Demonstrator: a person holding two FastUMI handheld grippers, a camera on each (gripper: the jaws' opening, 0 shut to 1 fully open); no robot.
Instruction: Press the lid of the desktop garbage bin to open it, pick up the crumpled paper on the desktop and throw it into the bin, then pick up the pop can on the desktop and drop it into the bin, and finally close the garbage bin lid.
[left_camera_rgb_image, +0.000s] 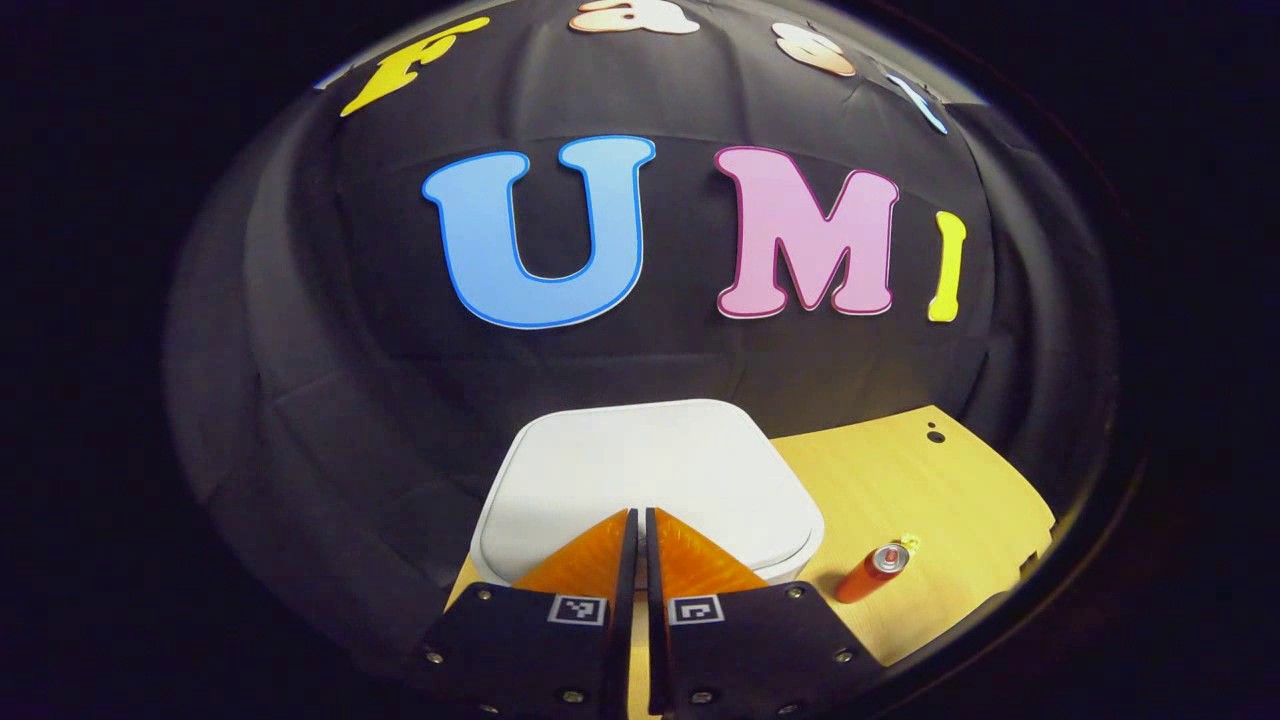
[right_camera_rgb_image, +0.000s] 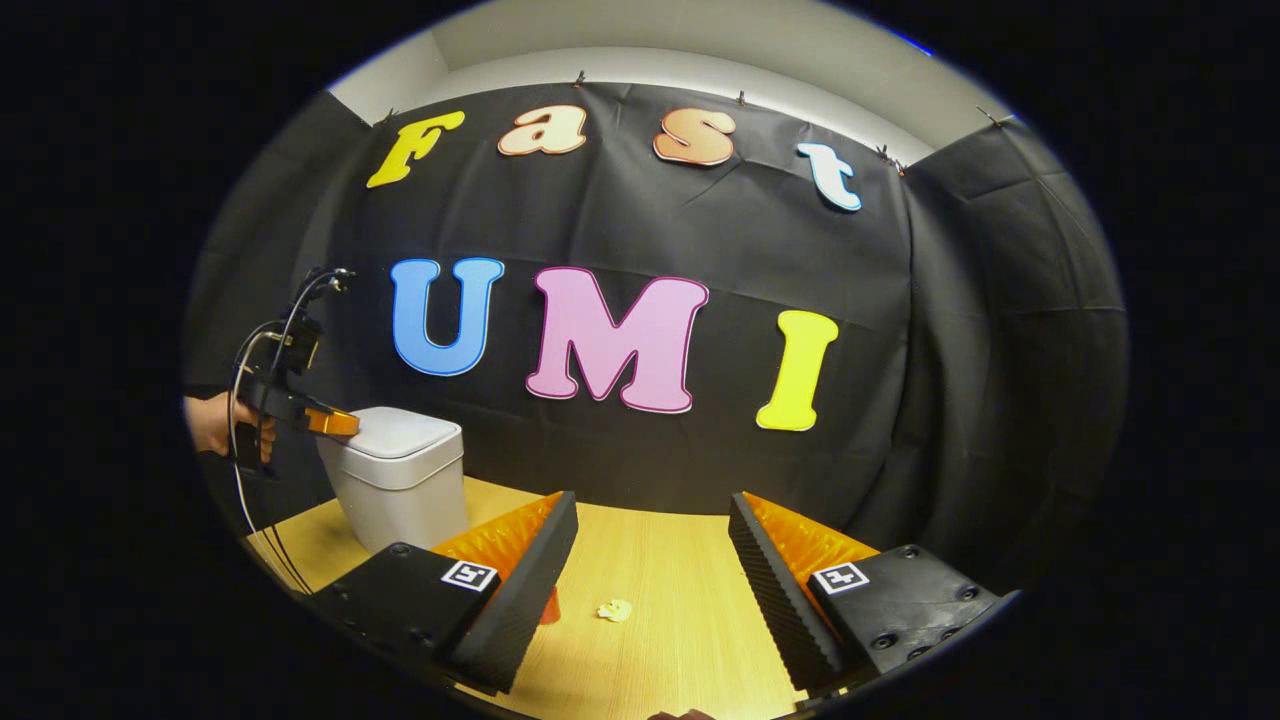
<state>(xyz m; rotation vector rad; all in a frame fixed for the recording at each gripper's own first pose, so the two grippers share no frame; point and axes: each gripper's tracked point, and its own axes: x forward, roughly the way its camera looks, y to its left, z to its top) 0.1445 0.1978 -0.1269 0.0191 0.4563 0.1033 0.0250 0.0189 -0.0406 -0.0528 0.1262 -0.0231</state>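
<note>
Currently at the first step: pressing the bin lid. Left gripper, jaws closed together with nothing between them, poised at the near edge of the white lid of the garbage bin; seen from the right gripper view as a hand-held tool whose tips meet the lid's left edge, though actual contact cannot be confirmed. Lid flat and not yet open. Right gripper held well apart from the bin, jaws spread wide and empty, aimed over the wooden desktop. Crumpled paper lying on the desktop between those open fingers, farther ahead. Pop can lying on its side to the right of the bin, just beside the paper. Next, probably: a short downward push on the lid until it springs up, then withdrawal of the left gripper so the opening stands free for the paper.
</note>
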